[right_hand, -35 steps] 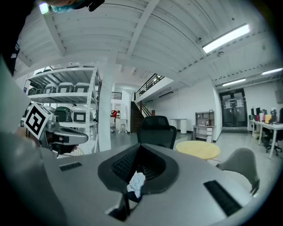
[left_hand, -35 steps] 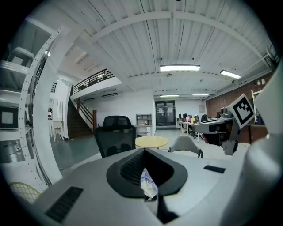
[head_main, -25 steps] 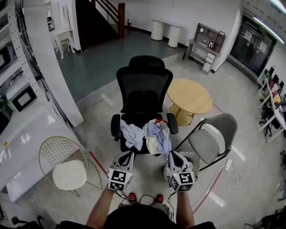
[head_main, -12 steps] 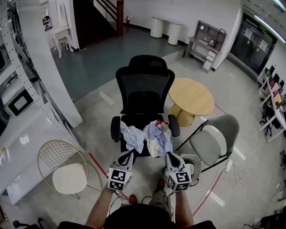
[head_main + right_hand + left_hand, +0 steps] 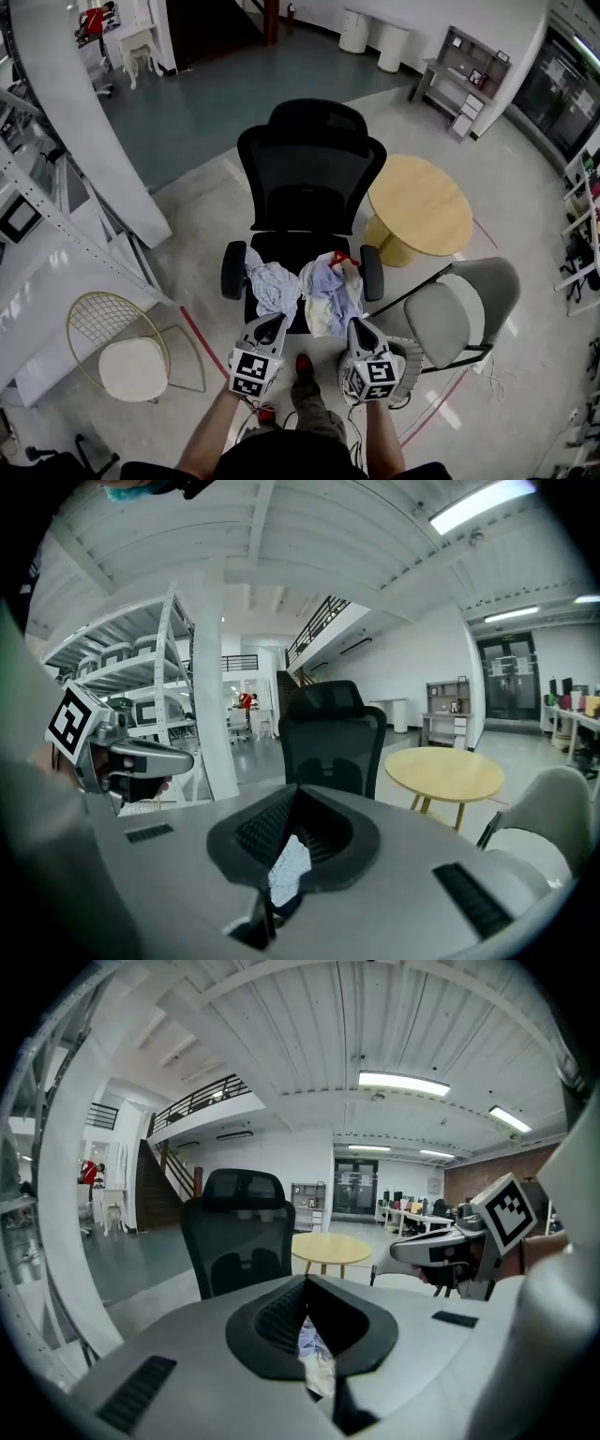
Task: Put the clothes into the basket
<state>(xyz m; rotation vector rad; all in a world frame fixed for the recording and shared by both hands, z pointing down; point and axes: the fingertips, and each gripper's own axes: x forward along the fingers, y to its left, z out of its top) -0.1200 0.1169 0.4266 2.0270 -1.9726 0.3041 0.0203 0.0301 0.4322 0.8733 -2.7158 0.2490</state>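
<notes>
Clothes [image 5: 330, 284] in two heaps on seat of black office chair [image 5: 309, 169], none in white basket [image 5: 411, 353], which sits on floor by grey folding chair [image 5: 452, 317], partly hidden by right gripper [image 5: 354, 325]. Left gripper [image 5: 275, 323] and right gripper both just short of seat edge, jaws closed, holding nothing. Round wooden table [image 5: 419, 202] behind.

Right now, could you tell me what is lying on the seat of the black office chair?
A pale blue-white heap of clothes at left and a blue, cream and red heap at right. They cover much of the seat; anything beneath them is hidden.
</notes>
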